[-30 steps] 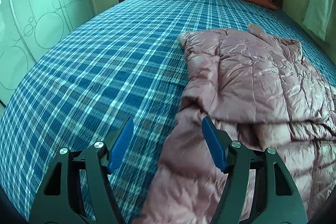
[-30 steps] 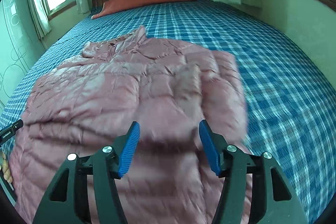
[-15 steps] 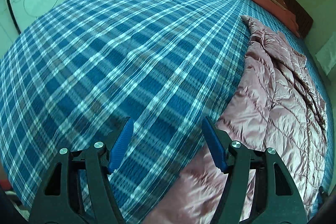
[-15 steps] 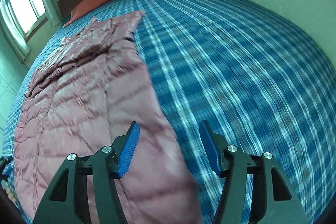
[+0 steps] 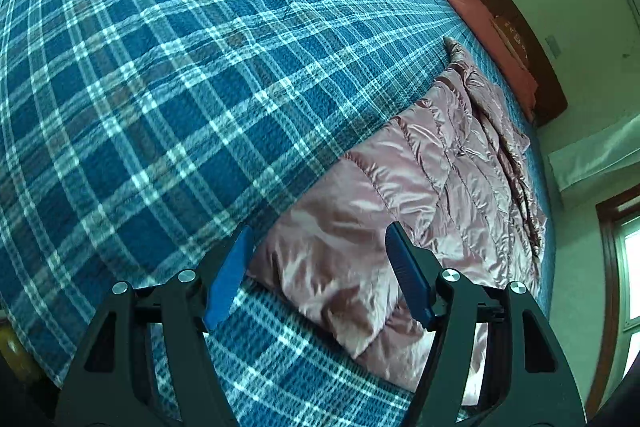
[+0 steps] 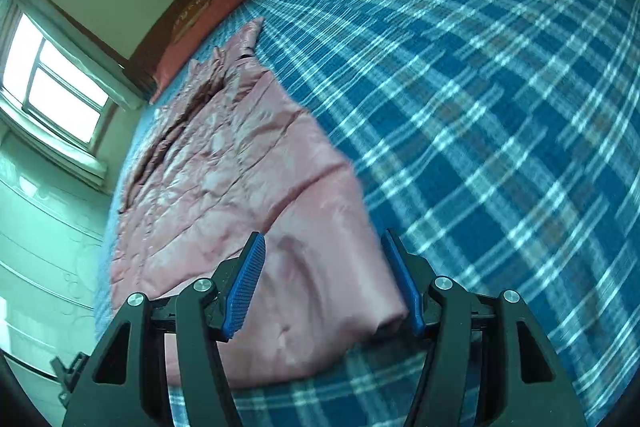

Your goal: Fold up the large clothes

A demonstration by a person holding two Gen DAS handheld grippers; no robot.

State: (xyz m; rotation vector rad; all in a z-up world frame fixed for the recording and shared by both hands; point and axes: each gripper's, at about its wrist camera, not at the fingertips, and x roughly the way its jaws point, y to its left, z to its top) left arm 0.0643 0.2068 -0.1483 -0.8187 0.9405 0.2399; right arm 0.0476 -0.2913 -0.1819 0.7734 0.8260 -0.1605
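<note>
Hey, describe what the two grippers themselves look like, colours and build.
Both look alike. The left gripper and right gripper each have two black plastic finger arms with triangular cut-outs and round silver bolt heads at the joints. Each finger ends in a long blue pad with a finely ribbed face. No cables, markings or sleeves show.

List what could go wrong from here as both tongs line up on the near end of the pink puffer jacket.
The jacket is glossy and puffy, so the open left tongs and right tongs may pinch only the top layer, or it may slip out. In the right wrist view the outer pad sits past the jacket's edge, so it could snag the plaid bedspread.
</note>
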